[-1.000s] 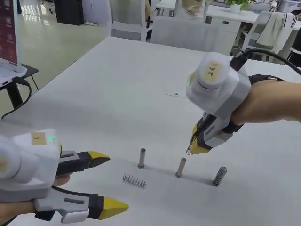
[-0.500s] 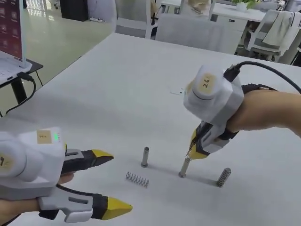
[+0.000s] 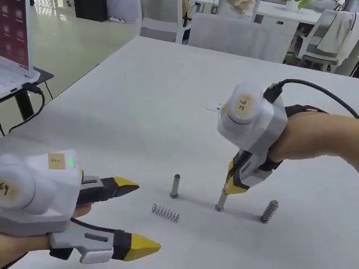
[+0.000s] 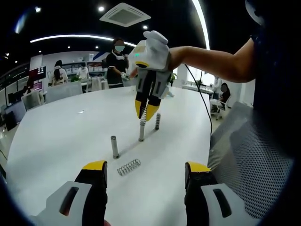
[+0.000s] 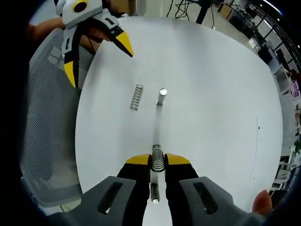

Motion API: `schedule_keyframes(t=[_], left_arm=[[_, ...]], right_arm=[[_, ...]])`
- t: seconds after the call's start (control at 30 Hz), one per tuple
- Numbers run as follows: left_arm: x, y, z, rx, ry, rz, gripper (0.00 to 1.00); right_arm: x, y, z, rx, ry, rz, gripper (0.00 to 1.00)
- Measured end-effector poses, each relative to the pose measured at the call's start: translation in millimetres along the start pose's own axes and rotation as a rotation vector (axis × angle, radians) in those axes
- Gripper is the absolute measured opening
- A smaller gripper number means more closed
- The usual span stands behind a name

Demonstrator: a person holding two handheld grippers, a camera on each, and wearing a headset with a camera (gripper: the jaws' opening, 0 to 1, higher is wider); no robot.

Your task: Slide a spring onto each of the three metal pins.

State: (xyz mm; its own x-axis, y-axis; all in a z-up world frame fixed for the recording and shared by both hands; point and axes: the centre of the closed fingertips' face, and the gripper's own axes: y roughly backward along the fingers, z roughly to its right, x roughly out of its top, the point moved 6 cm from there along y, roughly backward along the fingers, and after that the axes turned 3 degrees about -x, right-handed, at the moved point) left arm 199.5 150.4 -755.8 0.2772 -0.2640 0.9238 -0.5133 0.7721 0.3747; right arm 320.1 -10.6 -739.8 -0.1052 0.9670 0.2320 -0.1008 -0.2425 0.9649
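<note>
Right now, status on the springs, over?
Right gripper shut on spring at middle pin top. Left gripper open, idle. Right pin sprung, left pin bare, loose spring on table. Nothing blocking.

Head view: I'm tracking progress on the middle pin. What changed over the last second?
The right gripper, shut on a spring, moved down and over the middle pin, bringing the spring's lower end to the pin's top. The left gripper stayed open and low. The loose spring, the bare left pin and the spring-covered right pin stayed put.
</note>
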Motion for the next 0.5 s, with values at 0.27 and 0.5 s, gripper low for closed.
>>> schedule_keyframes(t=[0.27,0.5], left_arm=[[-1.0,0.5,-0.6,0.001,0.002,-0.002,0.62],[0.3,-0.7,-1.4,0.001,-0.001,0.000,0.62]], right_arm=[[-1.3,-11.1,-0.5,0.010,-0.007,-0.010,0.09],[-3.9,-23.5,-2.5,0.012,-0.008,-0.027,0.09]])
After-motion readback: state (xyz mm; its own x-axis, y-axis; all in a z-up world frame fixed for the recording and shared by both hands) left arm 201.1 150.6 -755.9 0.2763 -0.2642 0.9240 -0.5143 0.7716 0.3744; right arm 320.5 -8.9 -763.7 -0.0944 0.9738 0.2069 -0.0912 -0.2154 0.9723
